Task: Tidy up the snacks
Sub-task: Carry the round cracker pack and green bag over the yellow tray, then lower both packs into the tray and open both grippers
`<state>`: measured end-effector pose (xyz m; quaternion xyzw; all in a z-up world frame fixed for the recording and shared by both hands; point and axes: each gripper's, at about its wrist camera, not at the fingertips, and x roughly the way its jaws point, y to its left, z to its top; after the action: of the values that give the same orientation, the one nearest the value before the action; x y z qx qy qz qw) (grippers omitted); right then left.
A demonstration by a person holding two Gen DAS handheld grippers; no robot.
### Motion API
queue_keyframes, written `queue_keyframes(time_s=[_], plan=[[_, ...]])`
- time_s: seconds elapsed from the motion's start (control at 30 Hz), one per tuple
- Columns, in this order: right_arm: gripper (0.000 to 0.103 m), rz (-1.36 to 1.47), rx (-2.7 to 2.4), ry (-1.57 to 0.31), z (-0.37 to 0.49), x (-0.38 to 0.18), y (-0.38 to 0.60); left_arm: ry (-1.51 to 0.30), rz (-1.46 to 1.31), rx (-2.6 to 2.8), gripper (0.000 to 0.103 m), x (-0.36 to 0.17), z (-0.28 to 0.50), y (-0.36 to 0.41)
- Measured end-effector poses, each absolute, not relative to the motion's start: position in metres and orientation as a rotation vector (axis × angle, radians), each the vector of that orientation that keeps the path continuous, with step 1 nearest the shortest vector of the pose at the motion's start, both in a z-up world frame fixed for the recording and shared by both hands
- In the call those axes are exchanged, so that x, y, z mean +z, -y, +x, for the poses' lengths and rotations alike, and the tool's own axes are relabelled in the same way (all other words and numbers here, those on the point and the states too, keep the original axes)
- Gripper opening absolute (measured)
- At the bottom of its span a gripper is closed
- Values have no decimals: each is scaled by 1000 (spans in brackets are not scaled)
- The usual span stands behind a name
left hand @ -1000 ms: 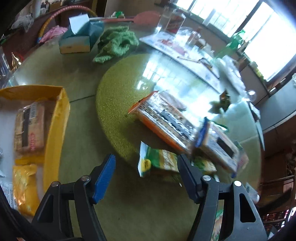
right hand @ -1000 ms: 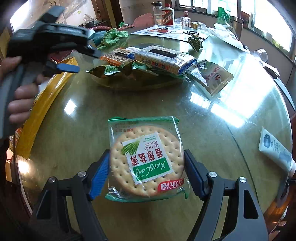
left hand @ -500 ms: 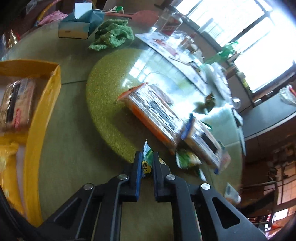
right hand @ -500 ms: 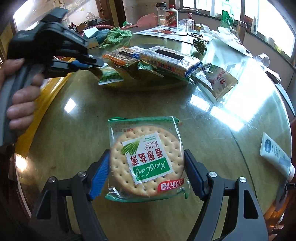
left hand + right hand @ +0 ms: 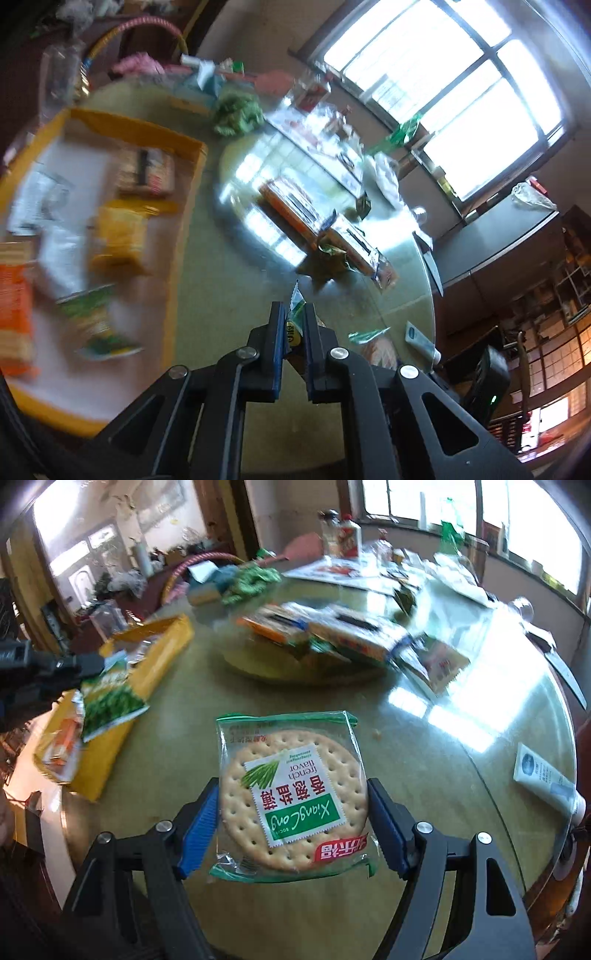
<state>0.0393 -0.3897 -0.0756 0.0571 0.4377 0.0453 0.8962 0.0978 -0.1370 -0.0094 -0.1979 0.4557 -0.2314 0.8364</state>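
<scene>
Your left gripper has just closed on the green snack packet; your right gripper holds the round cracker pack between wide fingers.

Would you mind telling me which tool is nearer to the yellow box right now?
Left. The left tool hangs by the yellow box, clamping a green snack bag at its rim. The right tool grips a cracker pack farther off, over the table.
</scene>
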Motion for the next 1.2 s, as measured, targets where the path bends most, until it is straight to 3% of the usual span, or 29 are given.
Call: queue_keyframes(time_s=[0.07, 0.6, 1.2], plan=[[77, 109, 116, -882, 34, -63, 378, -927, -411, -478, 0, 1, 83, 119], [77, -19, 373, -825, 72, -21, 237, -904, -500, -330, 0, -23, 88, 4], [77, 22, 402, -992, 242, -56, 121, -989, -321, -312, 0, -70, 112, -3]])
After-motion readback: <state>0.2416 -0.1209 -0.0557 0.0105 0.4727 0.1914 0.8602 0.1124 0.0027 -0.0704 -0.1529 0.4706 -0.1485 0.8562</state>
